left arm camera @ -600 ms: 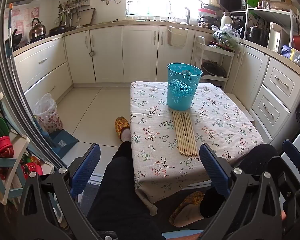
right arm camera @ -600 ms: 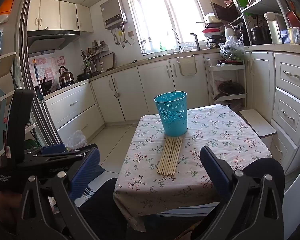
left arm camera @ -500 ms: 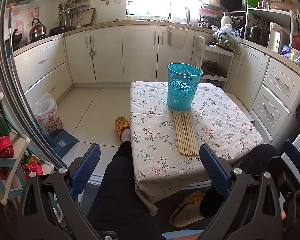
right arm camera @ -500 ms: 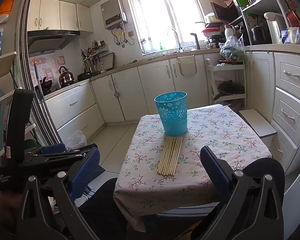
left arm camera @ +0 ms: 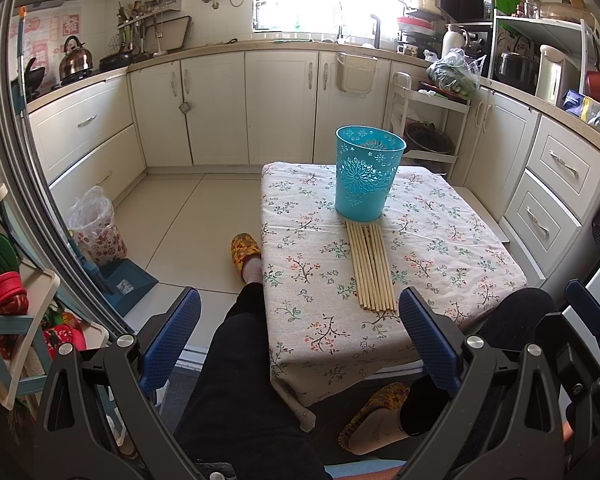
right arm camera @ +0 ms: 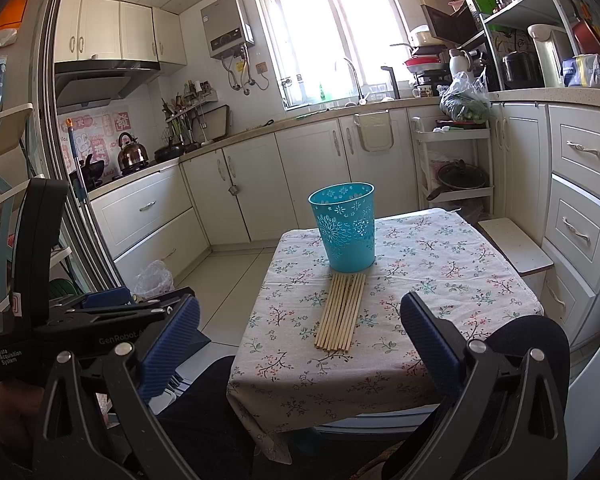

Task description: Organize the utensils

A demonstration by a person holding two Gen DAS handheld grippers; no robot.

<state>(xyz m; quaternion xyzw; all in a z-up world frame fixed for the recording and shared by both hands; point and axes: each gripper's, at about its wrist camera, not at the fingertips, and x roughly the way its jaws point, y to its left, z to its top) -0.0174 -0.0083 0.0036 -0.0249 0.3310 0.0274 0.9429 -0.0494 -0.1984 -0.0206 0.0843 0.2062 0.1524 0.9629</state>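
Turquoise perforated bin [left arm camera: 367, 174] stands upright on the floral tablecloth [left arm camera: 440, 240], roughly table centre, towards 12 o'clock from both cameras. Interior as far as visible: nothing in it, though the bottom is hidden by the wall in the right wrist view [right arm camera: 346, 232].

Chopsticks [left arm camera: 372, 266]: one flat row lying side by side, far ends touching or just short of the bin's base, near ends pointing to 6 o'clock. Count looks like about ten [right arm camera: 340, 312]; exact number hard to tell because they sit tight together.

Left gripper [left arm camera: 296, 336]: jaws spread wide, nothing between the blue pads [left arm camera: 428, 340], held off the near table edge at 6 o'clock, well apart from the chopsticks. It also shows in the right wrist view at 8 o'clock.

Right gripper [right arm camera: 300, 344]: jaws also wide open, empty, pads [right arm camera: 430, 340] framing the near table edge, well short of the chopsticks.

Obstructions: nothing on the cloth between either gripper and the chopsticks. Person's legs in black trousers [left arm camera: 236, 380] sit at 6 o'clock, left leg beside the table's left edge; two patterned slippers, one at 9 o'clock of the table [left arm camera: 244, 250], one under the near edge [left arm camera: 374, 408].

Surroundings: white cabinets [left arm camera: 280, 108] along the back and right, kettle [left arm camera: 76, 60] at 10 o'clock, bagged floor bin [left arm camera: 96, 224] and blue dustpan [left arm camera: 132, 282] at 8 o'clock, white trolley [left arm camera: 432, 120] with a lidded pan at 1 o'clock.
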